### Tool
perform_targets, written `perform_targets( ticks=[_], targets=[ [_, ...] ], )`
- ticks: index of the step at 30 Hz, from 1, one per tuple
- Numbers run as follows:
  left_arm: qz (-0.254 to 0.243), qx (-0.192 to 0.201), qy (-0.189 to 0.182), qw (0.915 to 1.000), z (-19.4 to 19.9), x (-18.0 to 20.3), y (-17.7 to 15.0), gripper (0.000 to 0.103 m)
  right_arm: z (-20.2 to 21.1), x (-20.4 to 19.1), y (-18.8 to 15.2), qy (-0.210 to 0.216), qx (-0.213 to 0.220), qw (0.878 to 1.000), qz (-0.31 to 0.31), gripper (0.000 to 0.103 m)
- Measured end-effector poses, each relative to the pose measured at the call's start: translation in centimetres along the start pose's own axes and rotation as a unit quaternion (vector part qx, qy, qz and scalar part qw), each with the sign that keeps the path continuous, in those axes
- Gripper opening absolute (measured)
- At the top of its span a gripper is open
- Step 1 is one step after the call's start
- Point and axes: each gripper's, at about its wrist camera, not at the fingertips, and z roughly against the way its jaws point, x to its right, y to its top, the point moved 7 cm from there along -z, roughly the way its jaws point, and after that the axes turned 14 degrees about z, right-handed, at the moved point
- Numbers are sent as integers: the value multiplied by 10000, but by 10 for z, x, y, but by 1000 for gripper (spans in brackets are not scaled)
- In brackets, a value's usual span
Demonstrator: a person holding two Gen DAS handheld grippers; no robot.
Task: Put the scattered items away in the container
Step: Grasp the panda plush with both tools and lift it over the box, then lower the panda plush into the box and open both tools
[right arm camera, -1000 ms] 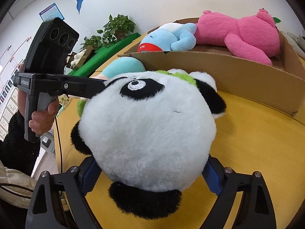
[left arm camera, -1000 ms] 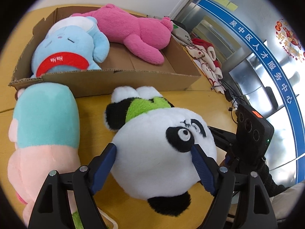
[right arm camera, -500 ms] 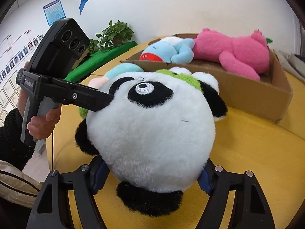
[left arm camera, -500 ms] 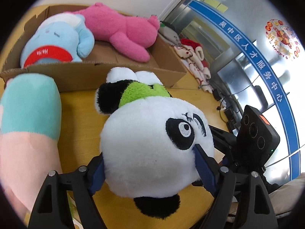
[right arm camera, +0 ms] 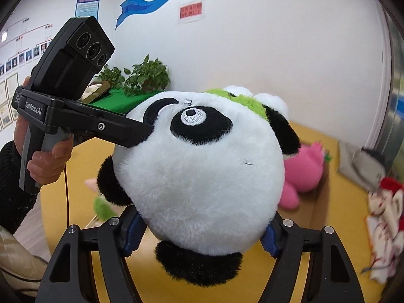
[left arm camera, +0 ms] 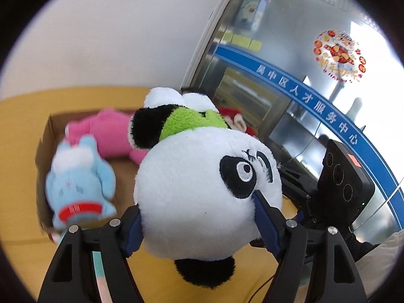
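Both grippers had lifted the round white-and-black plush panda (left arm camera: pixel 202 194) off the yellow desk (left arm camera: pixel 22 126), left gripper (left arm camera: pixel 199 224) and right gripper (right arm camera: pixel 202 229) clamping tighter; boxing seemed next. The left view showed the cardboard box (left arm camera: pixel 41 151) at nine o'clock; the right showed a hand (right arm camera: pixel 48 159).

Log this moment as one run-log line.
left claw: clamping panda plush | right claw: clamping it too | plush: airborne | cardboard box: beyond
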Motion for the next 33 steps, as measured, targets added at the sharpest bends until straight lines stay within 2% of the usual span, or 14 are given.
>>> perform_targets(
  ticks=[4,10,17,22,28,33],
  targets=[
    [-365,284,-91,9989,15,20,46,75,11,29,43,-331,199,9987,321,79],
    [-702,602,-92,9957,23,34,106,75,5,71,93,-529,338,9963,584,79],
    [-638,580,-194,9961,0,10,148,75,-28,107,111,-561,266,9965,564,79],
    [-306,253,-224,9990,-49,-32,147,75,-74,122,81,-378,16,9989,292,79],
    [152,-282,-14,9995,-101,-89,108,75,-132,116,17,83,-326,9994,-78,79],
    [389,-596,206,9973,-131,-121,80,75,-173,109,-20,421,-467,9971,-437,79]
  ],
)
